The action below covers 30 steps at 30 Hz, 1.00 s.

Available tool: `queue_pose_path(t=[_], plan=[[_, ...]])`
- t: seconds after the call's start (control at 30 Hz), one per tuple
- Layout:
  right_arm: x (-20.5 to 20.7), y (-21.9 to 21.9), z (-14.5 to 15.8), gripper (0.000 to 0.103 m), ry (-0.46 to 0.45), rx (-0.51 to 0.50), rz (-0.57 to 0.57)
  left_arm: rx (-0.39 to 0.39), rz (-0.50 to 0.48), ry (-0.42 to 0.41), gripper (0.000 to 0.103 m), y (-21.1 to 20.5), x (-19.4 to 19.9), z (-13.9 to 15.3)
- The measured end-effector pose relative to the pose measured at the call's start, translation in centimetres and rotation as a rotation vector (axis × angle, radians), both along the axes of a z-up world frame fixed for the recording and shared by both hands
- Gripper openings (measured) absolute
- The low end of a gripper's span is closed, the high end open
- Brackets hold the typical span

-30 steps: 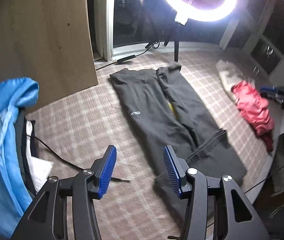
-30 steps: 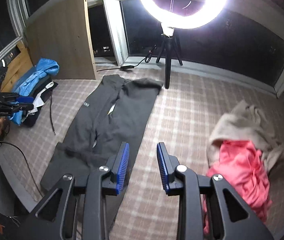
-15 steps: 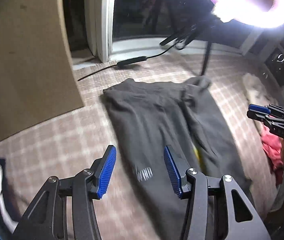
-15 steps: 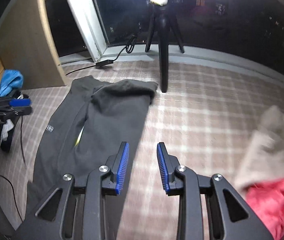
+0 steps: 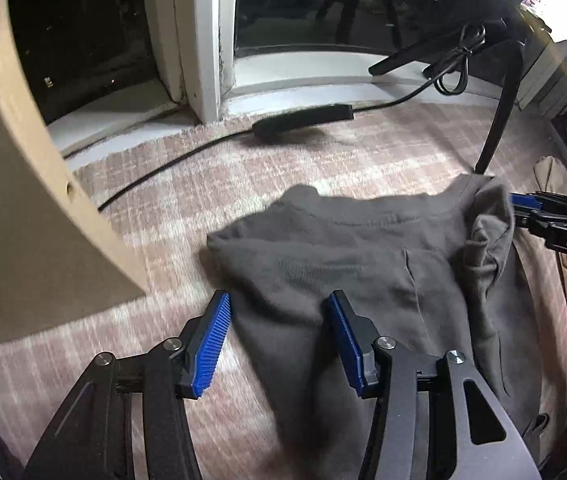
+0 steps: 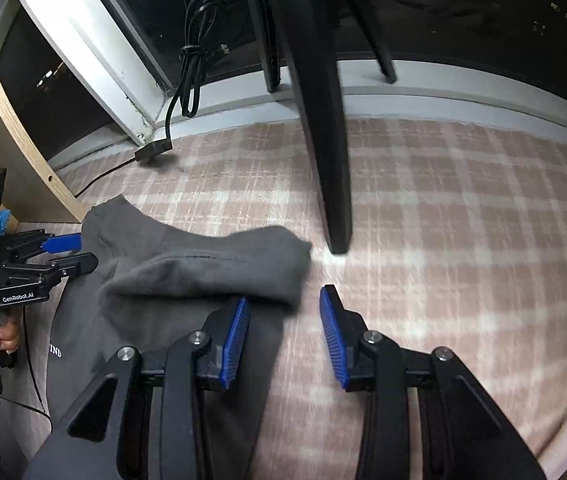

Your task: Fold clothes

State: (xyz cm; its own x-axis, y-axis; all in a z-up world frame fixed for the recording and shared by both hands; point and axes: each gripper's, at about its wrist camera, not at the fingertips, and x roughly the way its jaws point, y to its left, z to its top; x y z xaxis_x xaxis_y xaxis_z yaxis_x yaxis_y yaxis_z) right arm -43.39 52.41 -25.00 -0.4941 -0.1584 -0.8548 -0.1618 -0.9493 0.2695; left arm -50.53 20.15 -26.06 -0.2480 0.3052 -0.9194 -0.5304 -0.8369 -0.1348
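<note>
Dark grey trousers [image 5: 363, 264] lie flat on the plaid carpet, their far end toward the window. My left gripper [image 5: 281, 340] hangs low over the far left corner of the cloth. It is open, with cloth below the gap and neither pad pressing. In the right wrist view the trousers' far right corner [image 6: 219, 268] is folded over in a thick roll. My right gripper [image 6: 285, 336] sits just short of that corner with its jaws opening and only carpet between them. Each gripper shows in the other's view: the right [image 5: 543, 216], the left [image 6: 63, 252].
A black tripod leg [image 6: 323, 140] stands on the carpet just beyond the trousers' right corner. A cable with a power brick [image 5: 303, 120] runs along the window sill. A wooden board [image 5: 23, 220] leans at the left. A hand [image 6: 3, 332] holds the left gripper's handle.
Both grippers have come forward and down, from above the near part of the trousers to their far end by the window. The right jaws stand a little wider apart.
</note>
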Motion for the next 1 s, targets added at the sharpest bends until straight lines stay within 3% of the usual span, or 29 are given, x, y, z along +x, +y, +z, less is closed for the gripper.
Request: queue_pose_path(t=[0.33, 0.4, 0.47, 0.5, 0.7, 0.9, 1.0], plan=[[-2.3, -1.1, -0.4, 0.036, 0.001, 0.022, 0.084, -0.023, -0.058, 0.042, 0.047, 1.7, 0.0, -0.2], [-2.4, -1.3, -0.4, 0.036, 0.009, 0.03, 0.103, -0.023, -0.077, 0.062, 0.039, 1.9, 0.3, -0.2], [-2.4, -1.5, -0.3, 0.025, 0.027, 0.037, 0.117, -0.003, -0.086, 0.062, 0.016, 1.8, 0.5, 0.0], [-2.3, -1.6, -0.1, 0.014, 0.039, 0.036, 0.118, 0.007, -0.091, 0.062, 0.011, 1.8, 0.6, 0.1], [-1.3, -1.6, 2.0, 0.008, 0.123, 0.005, 0.105, 0.119, -0.094, 0.086, 0.008, 0.8, 1.9, 3.7], [1.5, -2.2, 7.2, 0.008, 0.224, -0.008, 0.117, 0.187, -0.117, 0.125, 0.008, -1.1, 4.3, 8.7], [4.1, -3.4, 10.1, 0.008, 0.265, 0.008, 0.136, 0.193, -0.14, 0.16, 0.008, -1.6, 7.4, 11.2]])
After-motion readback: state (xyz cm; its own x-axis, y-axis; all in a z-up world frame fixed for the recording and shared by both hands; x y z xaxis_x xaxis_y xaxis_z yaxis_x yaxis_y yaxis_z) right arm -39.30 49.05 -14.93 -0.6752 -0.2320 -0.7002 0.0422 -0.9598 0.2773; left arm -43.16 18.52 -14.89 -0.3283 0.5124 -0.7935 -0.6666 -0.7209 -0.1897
